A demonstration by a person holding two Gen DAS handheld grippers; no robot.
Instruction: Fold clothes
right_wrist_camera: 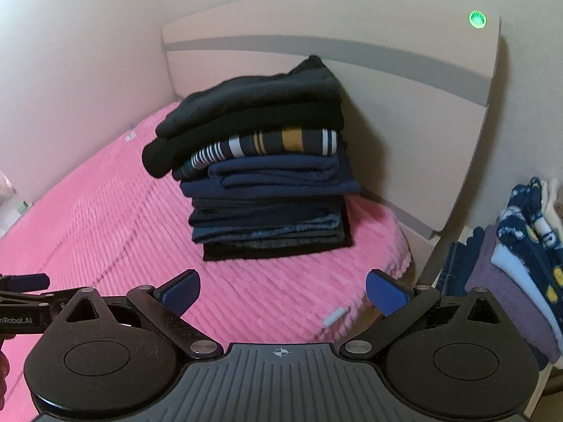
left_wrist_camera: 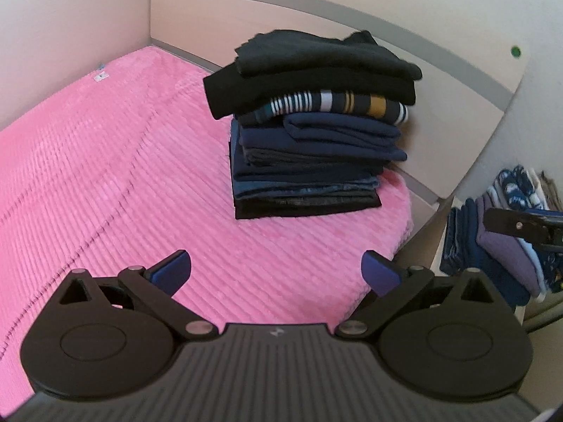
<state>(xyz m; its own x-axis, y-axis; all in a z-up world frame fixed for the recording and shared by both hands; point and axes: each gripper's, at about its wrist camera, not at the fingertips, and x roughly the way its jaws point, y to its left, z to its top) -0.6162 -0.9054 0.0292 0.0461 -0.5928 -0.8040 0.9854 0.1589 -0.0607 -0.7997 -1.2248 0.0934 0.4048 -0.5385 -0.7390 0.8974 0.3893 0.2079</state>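
the left gripper (left_wrist_camera: 276, 269) hangs over the pink ribbed bedspread (left_wrist_camera: 105, 176) with its blue-padded fingers (left_wrist_camera: 172, 267) spread wide and nothing between them. straight ahead of it, a little to its right, stands the stack of folded clothes (left_wrist_camera: 309, 133), resting on the bedspread close against the pale headboard (left_wrist_camera: 440, 81). the stack has dark grey and black pieces on top, a striped garment (left_wrist_camera: 337, 103) with white and mustard bands below them, then navy pieces, denim, and a black piece at the bottom. far to this gripper's right, beyond the bed's edge, a second pile of folded clothes (left_wrist_camera: 506, 246) in purple, light blue and patterned navy sits lower down, with part of the other tool in front of it.

the right gripper (right_wrist_camera: 283, 290) is likewise wide open and empty, above the bedspread near its corner. the stack is directly ahead of it and well apart from its fingertips. the second pile lies off to its right. a green light (right_wrist_camera: 477, 19) glows on the headboard's upper corner, ahead and to the right.
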